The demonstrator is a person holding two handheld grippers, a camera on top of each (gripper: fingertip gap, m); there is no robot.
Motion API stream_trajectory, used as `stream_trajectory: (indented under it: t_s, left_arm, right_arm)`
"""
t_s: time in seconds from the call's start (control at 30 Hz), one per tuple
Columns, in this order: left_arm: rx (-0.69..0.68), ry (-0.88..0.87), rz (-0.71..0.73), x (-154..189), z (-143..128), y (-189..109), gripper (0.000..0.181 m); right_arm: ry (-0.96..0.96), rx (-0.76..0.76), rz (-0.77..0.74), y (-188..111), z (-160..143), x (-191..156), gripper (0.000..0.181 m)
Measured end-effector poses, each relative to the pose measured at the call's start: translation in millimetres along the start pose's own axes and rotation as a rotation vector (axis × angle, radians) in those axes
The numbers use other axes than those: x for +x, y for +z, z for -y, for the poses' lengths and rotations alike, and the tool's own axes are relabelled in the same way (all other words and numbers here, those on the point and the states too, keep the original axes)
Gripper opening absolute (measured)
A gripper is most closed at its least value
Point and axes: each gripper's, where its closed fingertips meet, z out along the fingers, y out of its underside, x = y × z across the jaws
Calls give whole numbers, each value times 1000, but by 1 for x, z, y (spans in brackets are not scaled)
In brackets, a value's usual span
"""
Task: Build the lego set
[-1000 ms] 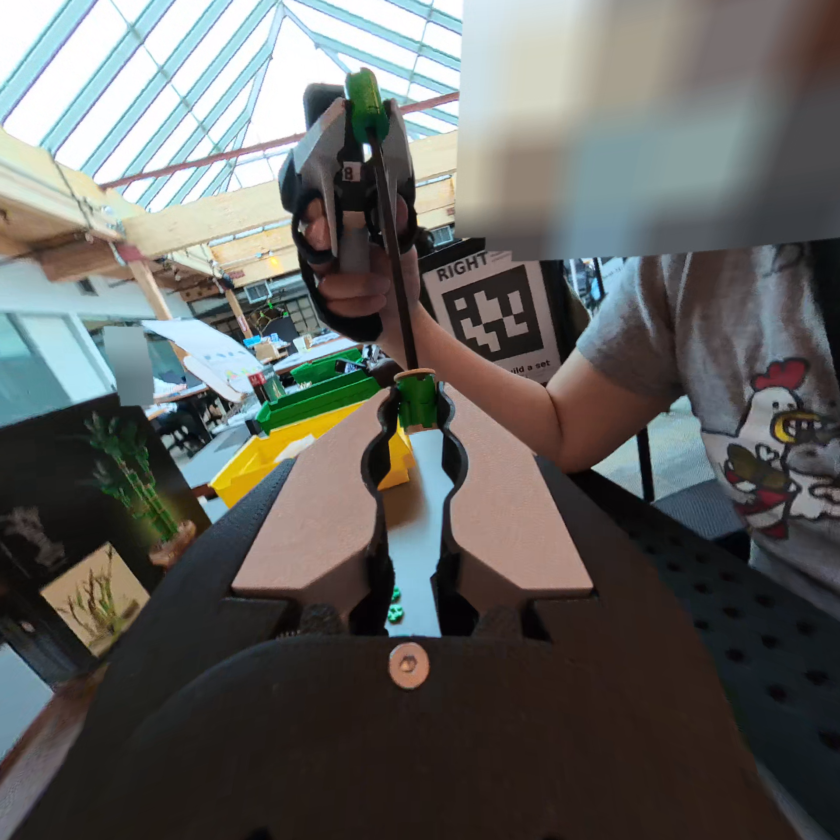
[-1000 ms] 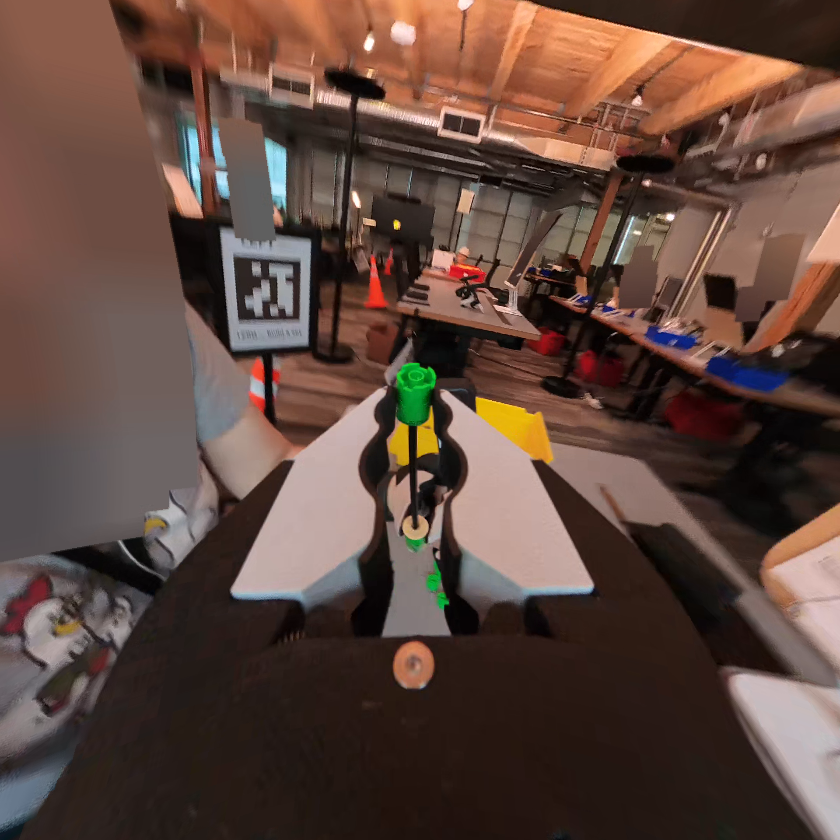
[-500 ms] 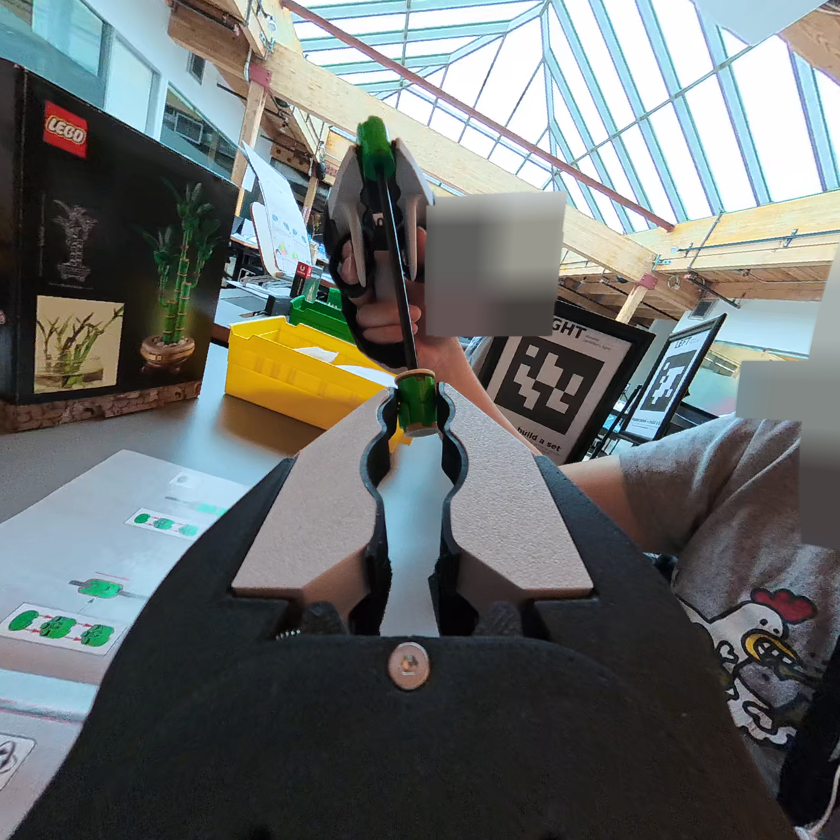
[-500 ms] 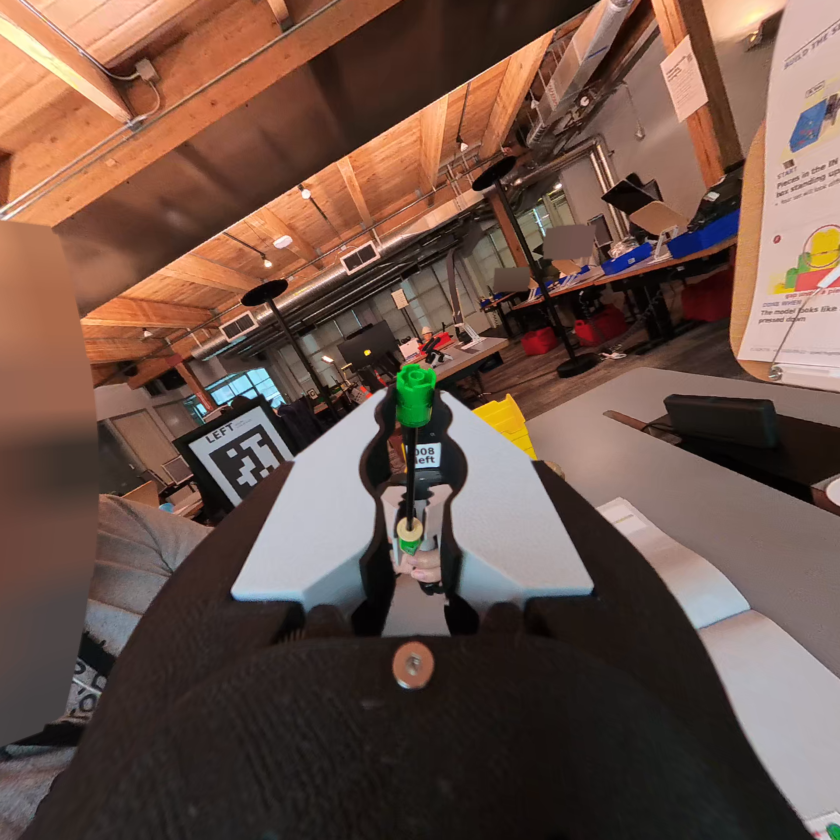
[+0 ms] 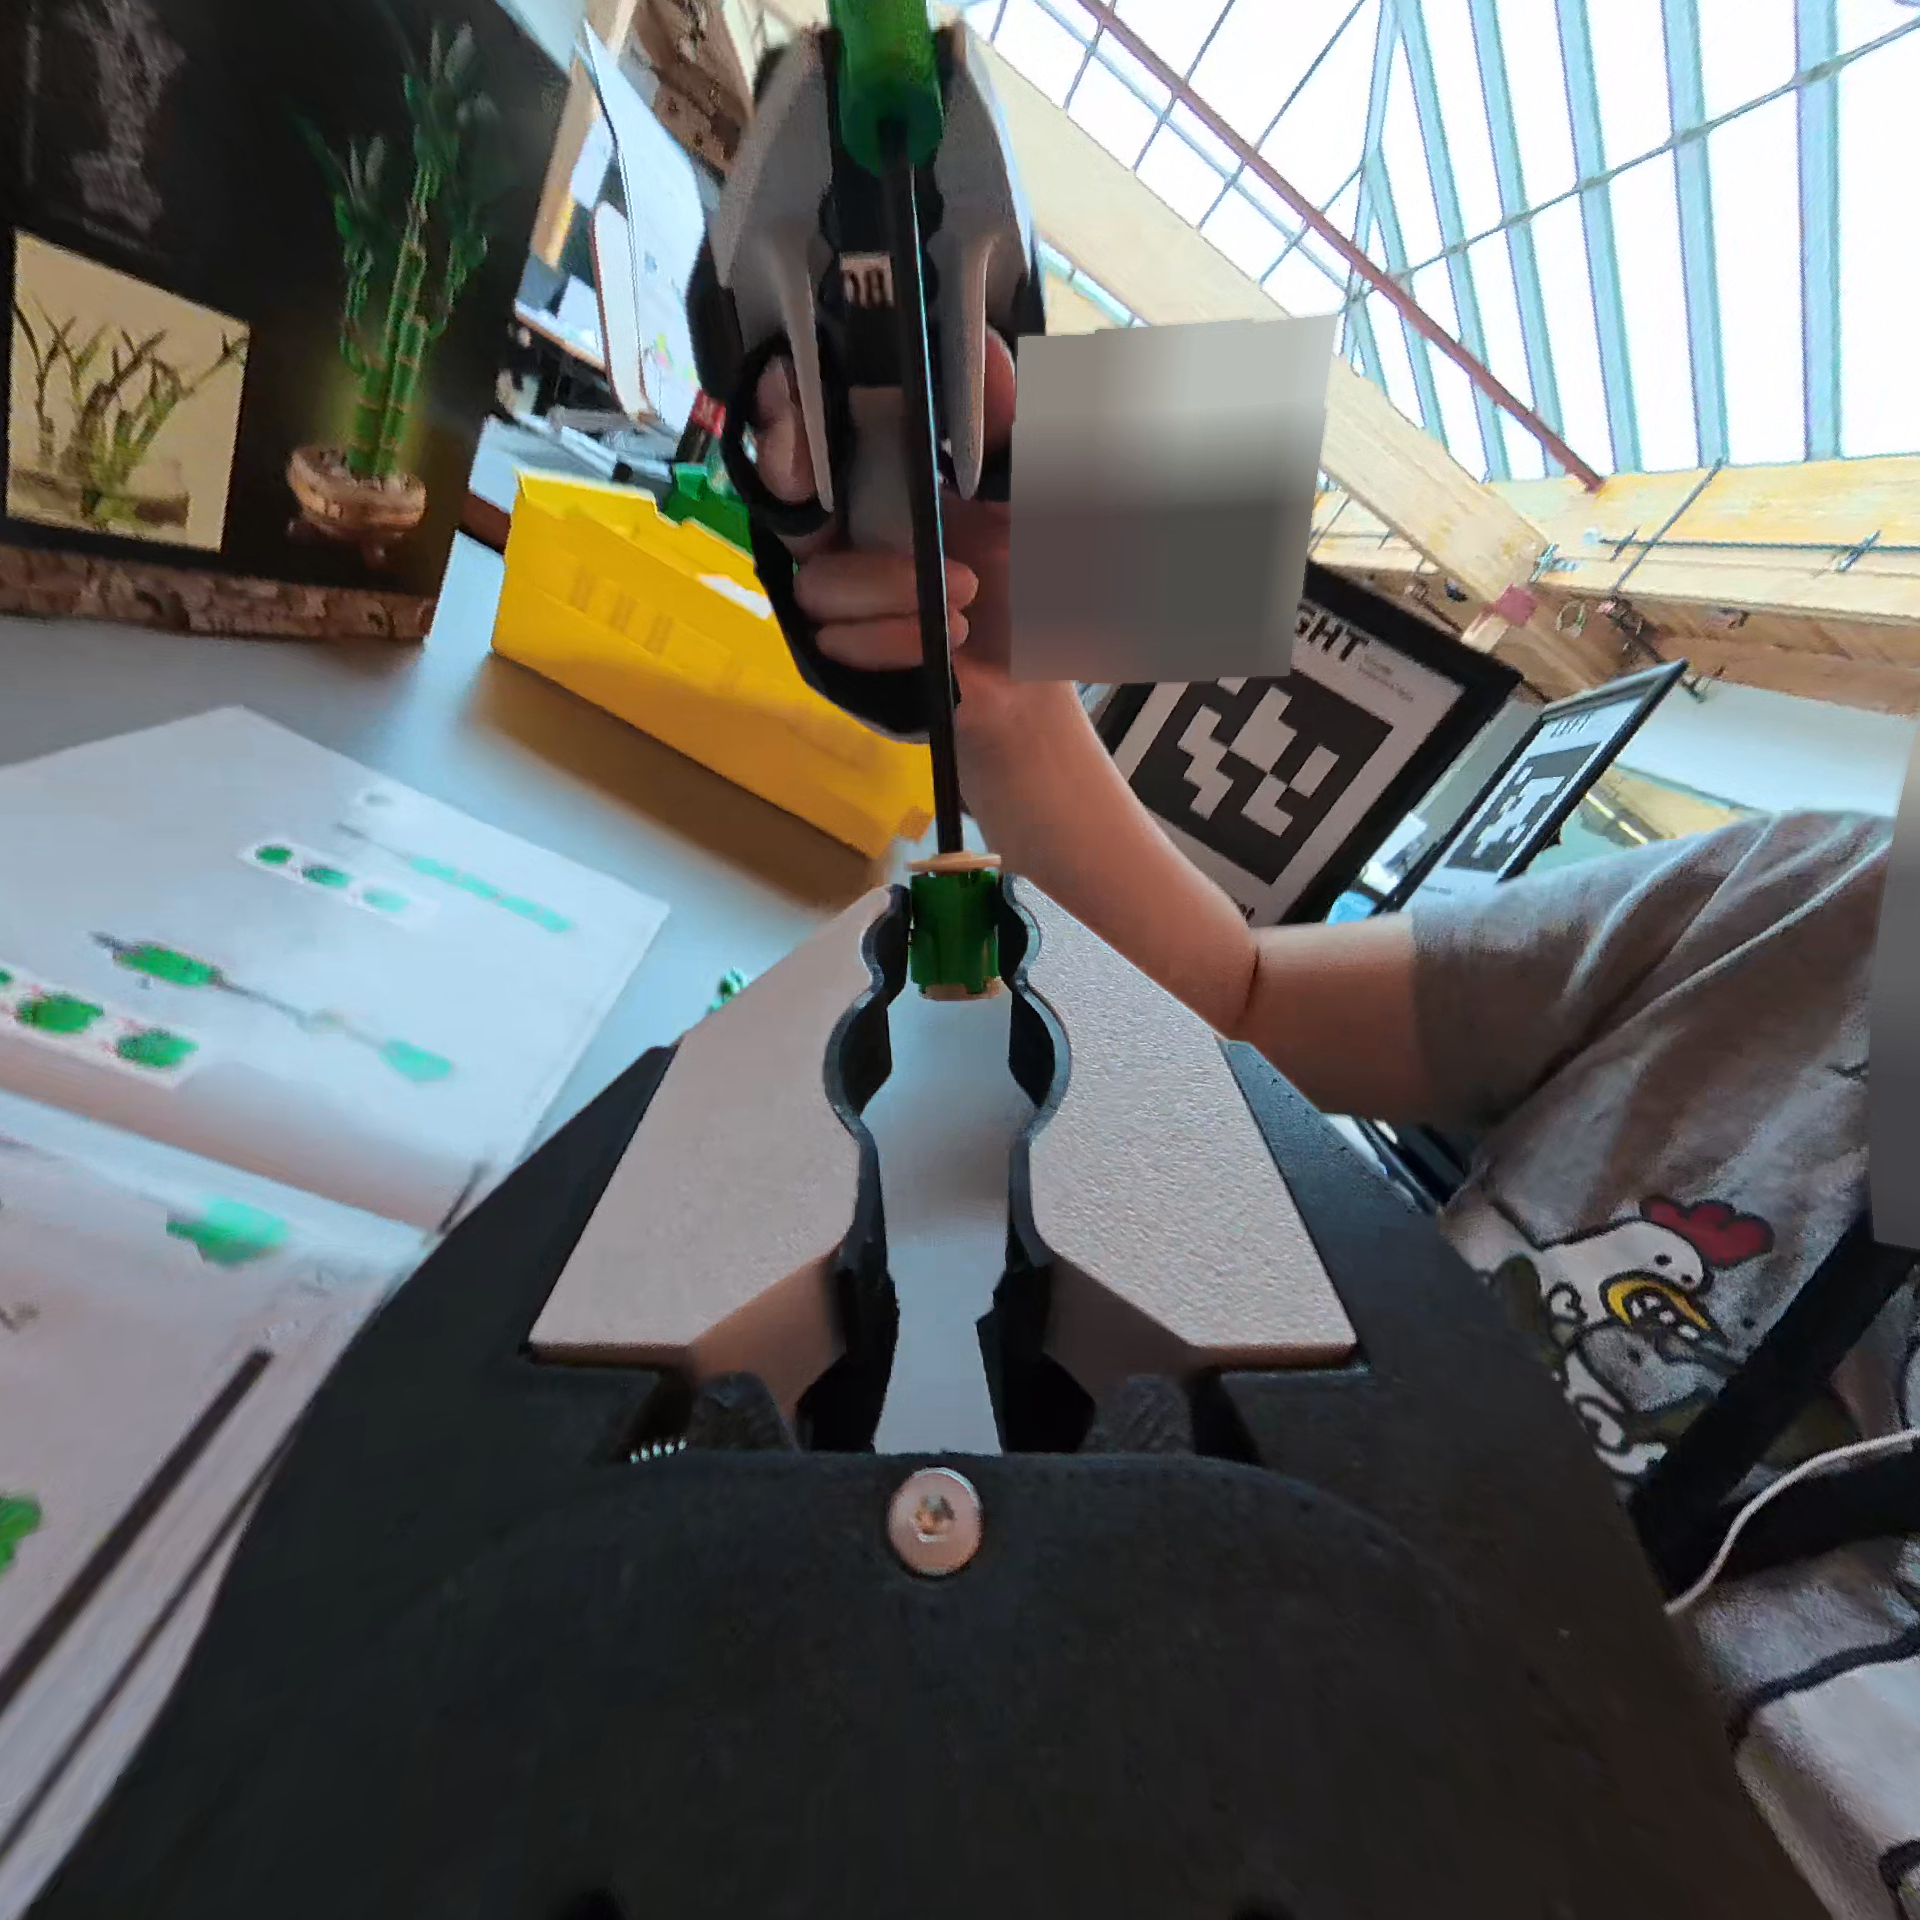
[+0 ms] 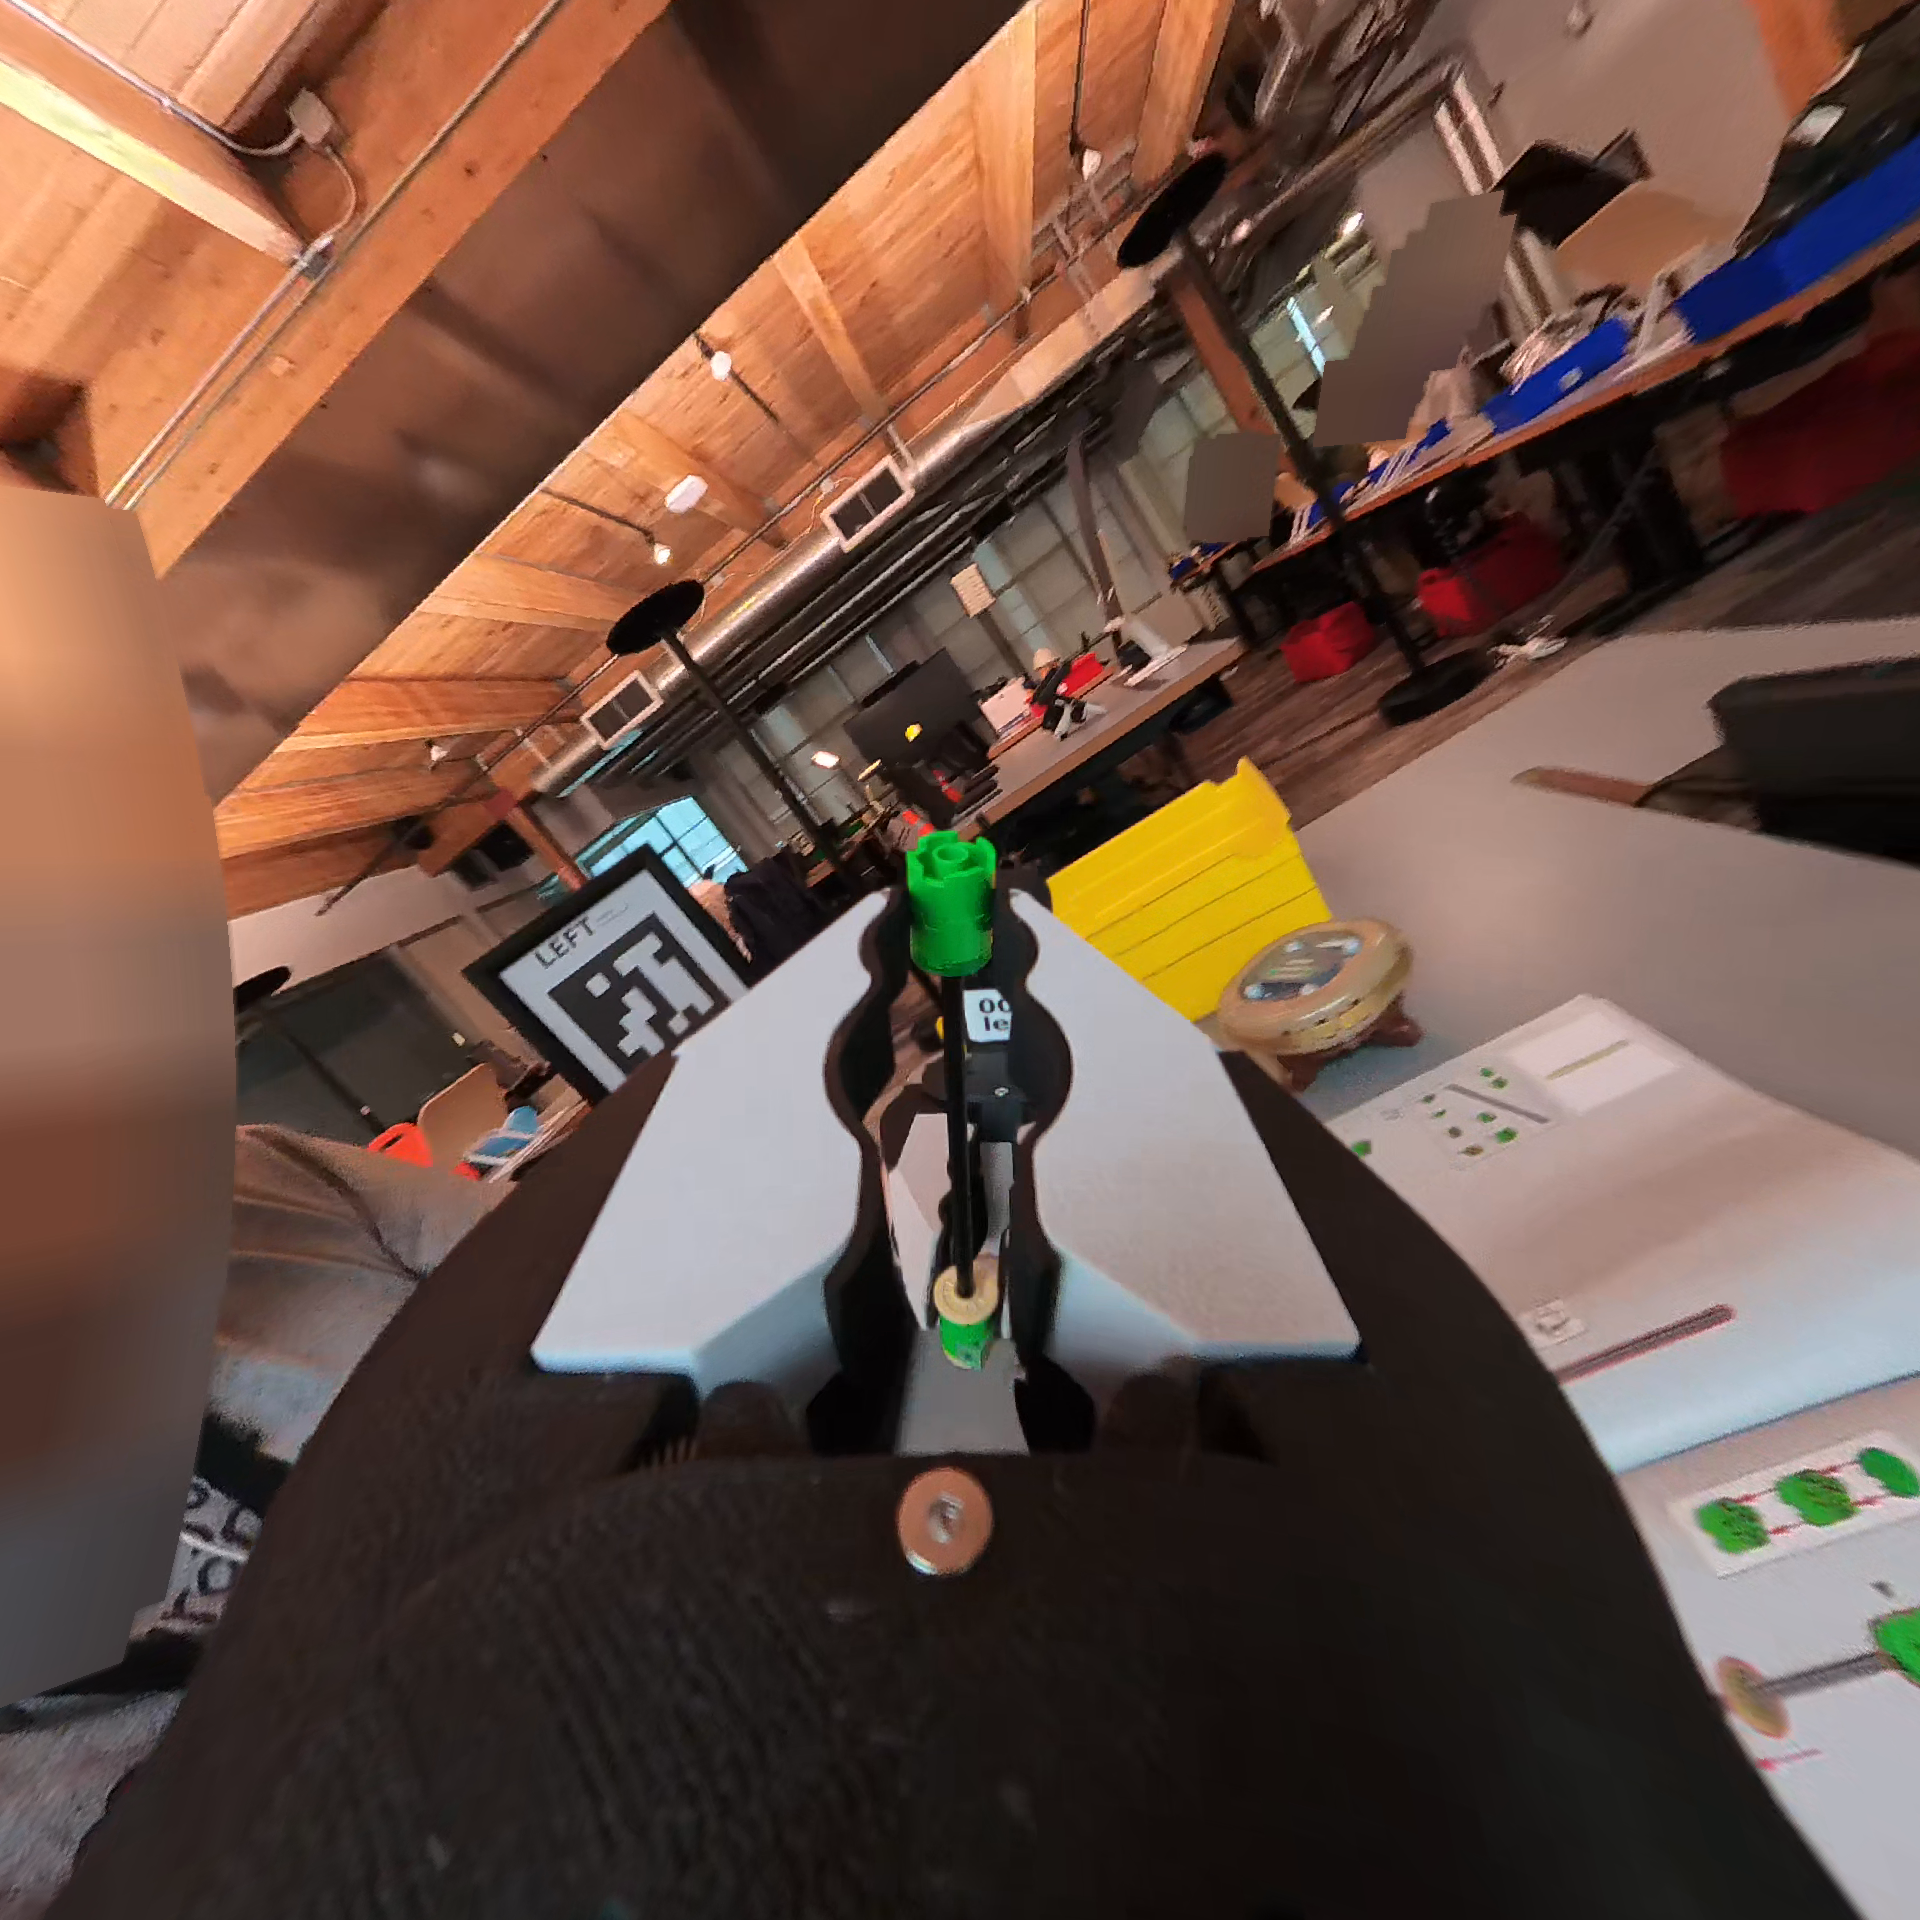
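Observation:
My left gripper (image 5: 954, 935) is shut on a green round piece (image 5: 952, 948) with tan discs above and below it. A thin black rod (image 5: 928, 520) rises from that piece to a second green piece (image 5: 885, 73), which my right gripper holds above. In the right wrist view, my right gripper (image 6: 949, 909) is shut on this green round piece (image 6: 950, 902). The rod (image 6: 961, 1122) runs from it to the tan disc and green piece (image 6: 964, 1317) in the left gripper beyond. Both grippers hold the assembly in the air over the table.
An open instruction booklet (image 5: 260, 935) lies on the grey table (image 5: 644, 758) and also shows in the right wrist view (image 6: 1621, 1164). A yellow bin (image 5: 686, 644) and the set's box (image 5: 208, 312) stand behind it. A round tan base (image 6: 1314, 987) sits by the bin. A person's arm (image 5: 1195, 935) is at the right. Tip to tip, the grippers are about 12 cm apart.
Both grippers have tilted while keeping their grip on the rod's ends. The views have swung down toward the table, so the booklet and the round base now show.

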Motion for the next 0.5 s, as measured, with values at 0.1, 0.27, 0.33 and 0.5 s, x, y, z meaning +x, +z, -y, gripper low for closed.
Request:
stream_trajectory:
  t_s: [0.1,0.27,0.33,0.5]
  left_arm:
    - [-57,-9,13,6,-23,-5,14]
    - [-143,-65,35,5,-57,-12,15]
    - [-156,-119,34,3,-65,-12,15]
    - [-183,-216,53,-5,-74,-10,14]
  right_arm:
    - [3,-39,41,7,-25,-5,14]
    - [-62,-21,63,-6,-58,-12,14]
    - [-64,14,90,-13,-63,-16,14]
    - [-61,-64,99,-16,-97,-11,14]
